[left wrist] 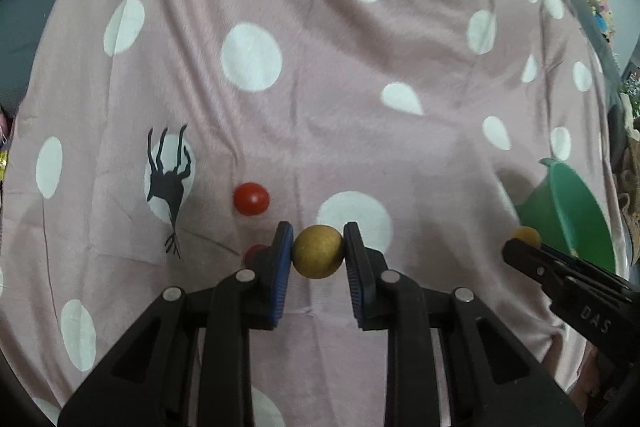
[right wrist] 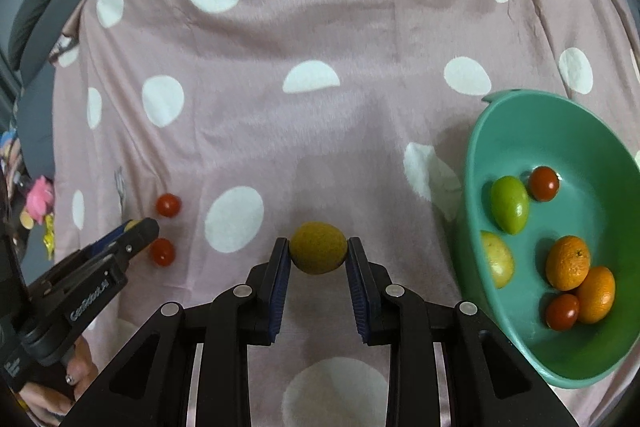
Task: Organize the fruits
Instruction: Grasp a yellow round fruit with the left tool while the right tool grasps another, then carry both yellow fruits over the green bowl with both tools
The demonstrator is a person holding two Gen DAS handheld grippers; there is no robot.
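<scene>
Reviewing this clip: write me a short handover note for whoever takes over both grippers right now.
Left gripper: shut on a round yellow-brown fruit, fingers pressing both sides.
Right gripper: shut on a second yellow-brown fruit.
Green bowl, on the right of the spotted pink cloth: holds a green fruit, two oranges, two small red tomatoes and a pale yellow fruit.
Done: those six are in.
Left: drop both held fruits into the bowl, then collect the two tomatoes on the cloth.

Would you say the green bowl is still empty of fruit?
No, the green bowl already holds two oranges, tomatoes and a green fruit.
</scene>
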